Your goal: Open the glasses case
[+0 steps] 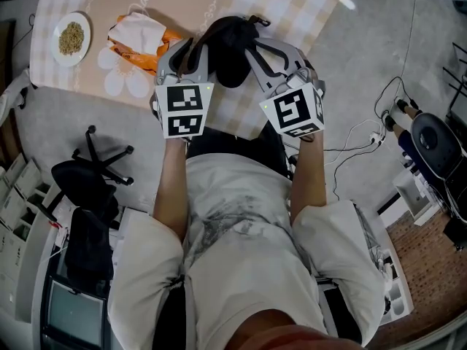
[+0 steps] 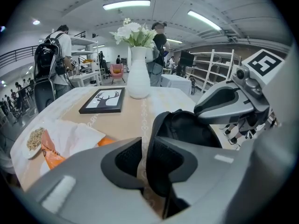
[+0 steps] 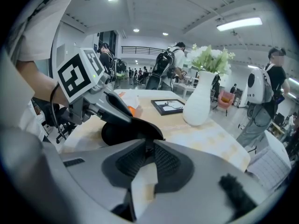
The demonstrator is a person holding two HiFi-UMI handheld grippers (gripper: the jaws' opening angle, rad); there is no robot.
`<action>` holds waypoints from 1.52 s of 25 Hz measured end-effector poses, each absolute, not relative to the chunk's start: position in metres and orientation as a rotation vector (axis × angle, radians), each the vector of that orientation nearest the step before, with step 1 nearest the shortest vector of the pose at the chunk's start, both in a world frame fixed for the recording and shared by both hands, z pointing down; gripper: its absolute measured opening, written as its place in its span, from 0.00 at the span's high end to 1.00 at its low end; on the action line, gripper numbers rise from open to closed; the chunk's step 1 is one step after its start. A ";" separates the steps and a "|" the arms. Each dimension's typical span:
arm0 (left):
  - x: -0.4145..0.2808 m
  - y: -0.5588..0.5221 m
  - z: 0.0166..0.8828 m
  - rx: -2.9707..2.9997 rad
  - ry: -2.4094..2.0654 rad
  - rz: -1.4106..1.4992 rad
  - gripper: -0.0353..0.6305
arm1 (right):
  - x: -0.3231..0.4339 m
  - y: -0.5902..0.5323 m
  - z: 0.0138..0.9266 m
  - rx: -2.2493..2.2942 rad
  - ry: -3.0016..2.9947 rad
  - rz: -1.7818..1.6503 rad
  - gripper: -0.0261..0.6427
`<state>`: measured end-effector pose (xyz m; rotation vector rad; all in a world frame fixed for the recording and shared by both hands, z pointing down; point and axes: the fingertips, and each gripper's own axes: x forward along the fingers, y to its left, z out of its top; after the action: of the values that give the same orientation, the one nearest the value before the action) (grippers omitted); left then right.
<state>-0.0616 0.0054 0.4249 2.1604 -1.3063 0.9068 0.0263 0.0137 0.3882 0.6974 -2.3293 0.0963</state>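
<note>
Black glasses case [image 1: 228, 49] on a beige-and-cream checked tablecloth [image 1: 314, 6], grey left gripper [image 2: 144, 150] and right gripper [image 3: 148, 154] with black-and-white marker cubes, plus an orange packet [image 1: 166, 38], white plate [image 1: 61, 22], white vase [image 2: 138, 76] and black-framed deer print [image 2: 103, 101].

Big open lab hall: ceiling strip lights [image 2: 126, 4], shelving racks [image 2: 212, 71], office chair [image 1: 91, 177], floor cables [image 1: 357, 133], people wearing backpacks [image 2: 51, 62].

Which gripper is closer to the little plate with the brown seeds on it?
Left. The left gripper sits at the left side of the glasses case, the side facing the plate; the right gripper sits at its right side, farther away.
</note>
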 end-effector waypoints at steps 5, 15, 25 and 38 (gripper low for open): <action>-0.062 0.003 0.426 2.160 -1.307 0.911 0.82 | 0.027 0.013 0.389 0.717 -2.331 0.115 0.86; -0.064 0.002 0.428 2.154 -1.309 0.916 0.83 | 0.035 0.014 0.393 0.762 -2.308 0.161 0.86; -0.063 0.002 0.438 2.129 -1.303 0.901 0.88 | 0.061 0.022 0.420 0.812 -2.203 0.214 0.89; -0.049 0.005 0.393 2.286 -1.315 0.777 0.70 | 0.058 0.021 0.399 0.901 -2.295 0.235 0.89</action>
<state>-0.0492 0.0055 0.3933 2.2864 -1.3150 0.7768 0.0576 0.0212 0.3992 0.9008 -2.2954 0.2354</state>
